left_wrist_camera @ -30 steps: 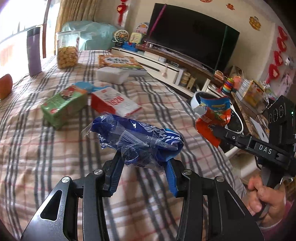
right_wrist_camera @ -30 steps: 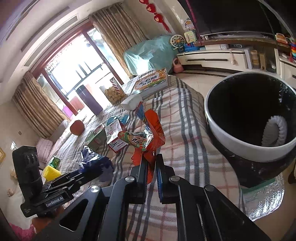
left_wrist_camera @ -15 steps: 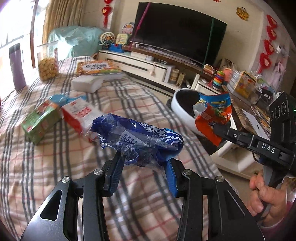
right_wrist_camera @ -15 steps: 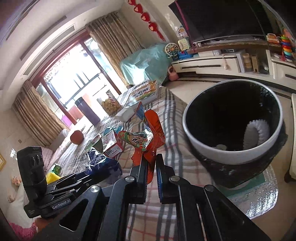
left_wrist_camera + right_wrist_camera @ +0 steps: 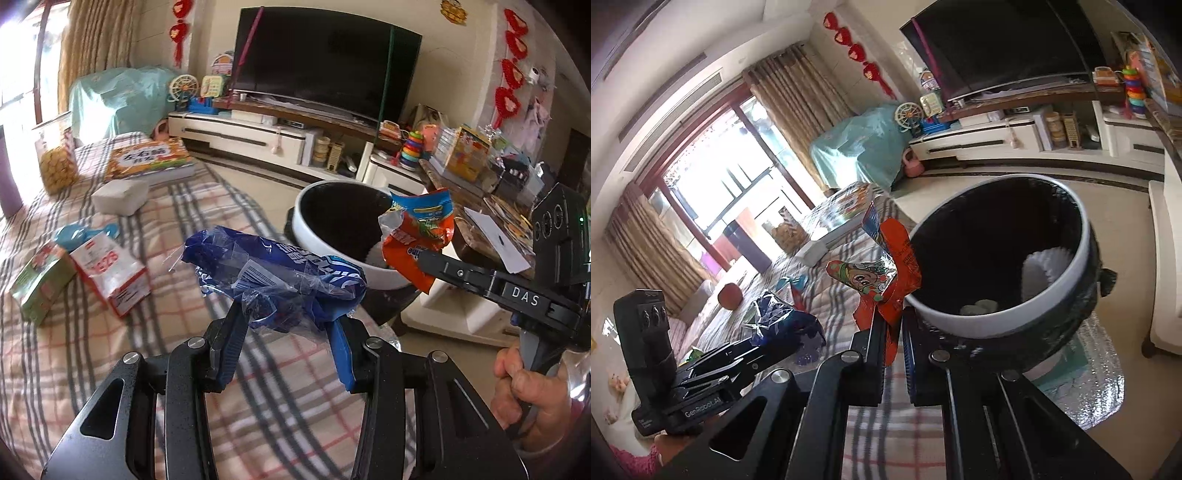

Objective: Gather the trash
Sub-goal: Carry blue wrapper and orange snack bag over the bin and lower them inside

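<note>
My left gripper (image 5: 284,325) is shut on a crumpled blue plastic wrapper (image 5: 273,277), held above the checked table. It also shows in the right wrist view (image 5: 783,321). My right gripper (image 5: 894,332) is shut on an orange snack bag (image 5: 886,280), held at the near rim of the white trash bin (image 5: 1067,273). In the left wrist view the orange snack bag (image 5: 417,236) hangs over the right side of the white trash bin (image 5: 321,254), which has a black liner and some white trash inside.
On the checked tablecloth (image 5: 74,350) lie a red-and-white carton (image 5: 110,273), a green box (image 5: 37,284), a white box (image 5: 120,197), a picture book (image 5: 147,162) and a snack jar (image 5: 55,158). A TV stand (image 5: 258,136) lies beyond the bin.
Both grippers have moved toward the trash bin with their loads. The orange bag now sits over the bin's rim, and the bin looks larger and closer in both views.
</note>
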Demonstrator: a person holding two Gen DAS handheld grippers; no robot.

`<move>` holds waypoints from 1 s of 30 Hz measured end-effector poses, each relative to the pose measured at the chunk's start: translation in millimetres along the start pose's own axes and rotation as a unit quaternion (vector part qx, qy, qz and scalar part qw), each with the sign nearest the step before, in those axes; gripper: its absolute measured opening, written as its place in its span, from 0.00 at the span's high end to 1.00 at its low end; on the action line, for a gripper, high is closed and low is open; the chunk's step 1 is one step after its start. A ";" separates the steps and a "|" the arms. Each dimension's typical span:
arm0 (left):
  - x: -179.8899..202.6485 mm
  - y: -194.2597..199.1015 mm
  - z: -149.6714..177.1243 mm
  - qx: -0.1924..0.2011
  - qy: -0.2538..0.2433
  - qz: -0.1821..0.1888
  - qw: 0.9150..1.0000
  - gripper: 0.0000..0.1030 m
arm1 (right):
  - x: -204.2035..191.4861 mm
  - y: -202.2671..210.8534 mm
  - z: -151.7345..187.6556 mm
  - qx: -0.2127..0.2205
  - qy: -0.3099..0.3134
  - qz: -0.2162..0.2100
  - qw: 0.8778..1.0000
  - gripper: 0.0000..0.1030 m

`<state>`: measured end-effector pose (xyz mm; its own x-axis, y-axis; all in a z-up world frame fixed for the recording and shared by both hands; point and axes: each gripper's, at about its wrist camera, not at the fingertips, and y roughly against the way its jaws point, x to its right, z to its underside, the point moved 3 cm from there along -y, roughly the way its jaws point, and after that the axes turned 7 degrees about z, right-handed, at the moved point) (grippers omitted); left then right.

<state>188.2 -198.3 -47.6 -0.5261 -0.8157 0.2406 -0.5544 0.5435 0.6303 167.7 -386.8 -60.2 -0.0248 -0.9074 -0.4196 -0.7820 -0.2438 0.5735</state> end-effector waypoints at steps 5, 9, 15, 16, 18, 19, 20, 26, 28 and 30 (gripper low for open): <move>12.6 -9.6 -7.6 -0.004 -0.007 0.011 1.000 0.60 | 12.4 6.3 -4.3 0.008 -0.008 0.011 1.000 0.92; 21.6 -18.1 -12.3 -0.007 -0.019 0.017 1.000 0.60 | 24.1 9.0 -9.0 0.011 -0.014 0.021 1.000 0.92; 31.4 -31.6 -22.4 -0.010 -0.028 0.026 0.999 0.60 | 35.2 11.1 -14.7 0.015 -0.018 0.033 0.999 0.92; 32.6 -33.9 -24.6 -0.010 -0.029 0.027 0.999 0.60 | 37.2 10.6 -16.4 0.015 -0.018 0.035 0.999 0.92; 35.2 -37.9 -28.5 -0.010 -0.031 0.028 0.999 0.60 | 40.6 9.3 -19.4 0.014 -0.018 0.038 0.999 0.92; 36.3 -40.1 -30.4 -0.010 -0.032 0.028 0.999 0.60 | 41.4 8.7 -20.4 0.015 -0.018 0.040 0.999 0.92; 36.7 -41.5 -31.8 -0.010 -0.033 0.029 0.999 0.60 | 42.0 8.0 -21.6 0.015 -0.018 0.042 0.999 0.92; 41.7 -55.8 -40.3 -0.019 -0.034 0.036 0.999 0.60 | 47.9 5.5 -29.9 0.016 -0.013 0.050 0.999 0.92; 43.1 -59.8 -42.5 -0.022 -0.035 0.036 0.999 0.60 | 51.0 3.9 -32.9 0.015 -0.013 0.054 0.998 0.92; 44.8 -63.5 -44.2 -0.024 -0.036 0.036 0.998 0.60 | 52.0 2.4 -36.2 0.014 -0.011 0.056 0.998 0.92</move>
<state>228.3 -278.1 -44.3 -0.6100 -0.7573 0.2334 -0.4832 0.5889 0.6478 187.0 -446.9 -55.2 -0.1272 -0.9207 -0.3689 -0.7900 -0.1309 0.5990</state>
